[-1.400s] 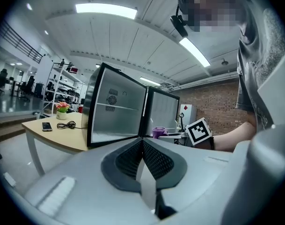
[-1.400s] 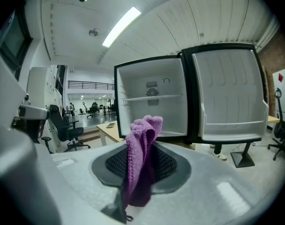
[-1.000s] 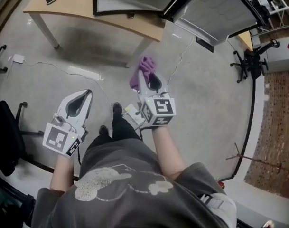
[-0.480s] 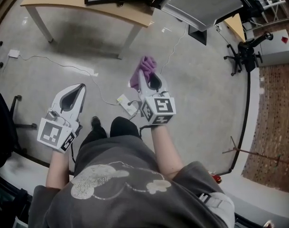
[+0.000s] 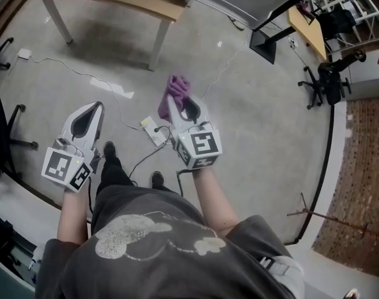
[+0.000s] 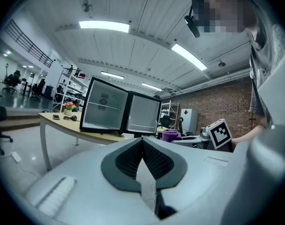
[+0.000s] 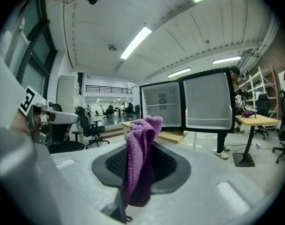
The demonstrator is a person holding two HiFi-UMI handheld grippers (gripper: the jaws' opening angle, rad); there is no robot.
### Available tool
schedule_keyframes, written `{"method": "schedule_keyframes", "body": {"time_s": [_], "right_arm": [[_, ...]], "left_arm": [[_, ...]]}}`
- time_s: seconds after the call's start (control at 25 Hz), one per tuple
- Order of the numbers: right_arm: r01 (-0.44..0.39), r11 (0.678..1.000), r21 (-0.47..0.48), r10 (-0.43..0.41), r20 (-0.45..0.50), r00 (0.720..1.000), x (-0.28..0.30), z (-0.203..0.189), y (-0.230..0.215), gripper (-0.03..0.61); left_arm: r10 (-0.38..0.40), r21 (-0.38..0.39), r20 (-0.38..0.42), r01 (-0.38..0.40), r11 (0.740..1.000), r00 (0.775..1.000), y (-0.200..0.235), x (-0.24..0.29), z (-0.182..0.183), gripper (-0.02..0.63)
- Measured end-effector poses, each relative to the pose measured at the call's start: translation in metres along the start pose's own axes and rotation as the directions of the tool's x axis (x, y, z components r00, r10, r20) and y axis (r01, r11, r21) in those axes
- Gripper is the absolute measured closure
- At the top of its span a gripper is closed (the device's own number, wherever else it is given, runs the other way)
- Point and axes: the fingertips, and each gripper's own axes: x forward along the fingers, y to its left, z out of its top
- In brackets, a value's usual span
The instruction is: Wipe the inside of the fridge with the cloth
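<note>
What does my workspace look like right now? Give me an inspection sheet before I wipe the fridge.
Surface: grey concrete floor; the wooden table carries the fridge.
Job's things: fridge with its door open, not yet reached; purple cloth ready for use.
Clutter: a few small items on the table's far end, too small to name.
Grippers: left gripper jaws together, empty; right gripper shut on the cloth.
Cables: white cable and power strip lie on the floor between the grippers and the table.
Surroundings: office chair; brick-patterned floor strip.
</note>
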Motion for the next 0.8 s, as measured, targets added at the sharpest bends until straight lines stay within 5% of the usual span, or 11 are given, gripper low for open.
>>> {"method": "schedule_keyframes", "body": {"time_s": [0.4, 0.8], "right_arm": [[-0.072, 0.997, -0.011, 0.072, 0.021, 0.997, -0.12, -0.013, -0.038, 0.492], [-0.15, 0.988, -0.019, 0.151, 0.021, 0.988, -0.158, -0.023, -0.009, 0.494]], "left_arm": [[0.06, 0.07, -0.011, -0.059, 0.996, 0.998, -0.124, 0.002, -0.026, 0.595], [0.056, 0.094, -0.019, -0.054, 0.994, 0.998, -0.175, -0.022, -0.032, 0.595]]}}
